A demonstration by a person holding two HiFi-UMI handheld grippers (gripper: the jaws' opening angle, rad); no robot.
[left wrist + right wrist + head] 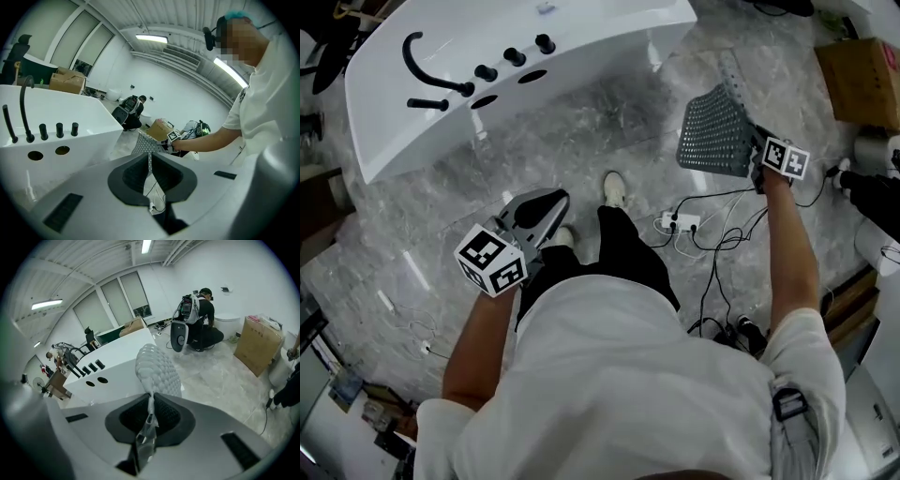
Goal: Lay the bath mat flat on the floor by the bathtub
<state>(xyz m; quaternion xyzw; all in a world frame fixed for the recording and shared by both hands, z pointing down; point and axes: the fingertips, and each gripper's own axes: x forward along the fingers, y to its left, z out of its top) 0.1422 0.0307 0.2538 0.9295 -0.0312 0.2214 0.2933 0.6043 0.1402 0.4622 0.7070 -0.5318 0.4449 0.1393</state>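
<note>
Bath mat pinched by one edge in right gripper, jaws closed on it. Mat held in air over floor beside bathtub, not yet laid. Left gripper carried low, jaws nearly together, nothing gripped. Probably free to take opposite edge for spreading.

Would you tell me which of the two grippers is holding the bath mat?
The right gripper, jaws clamped on the bath mat's edge; the left gripper holds nothing.
</note>
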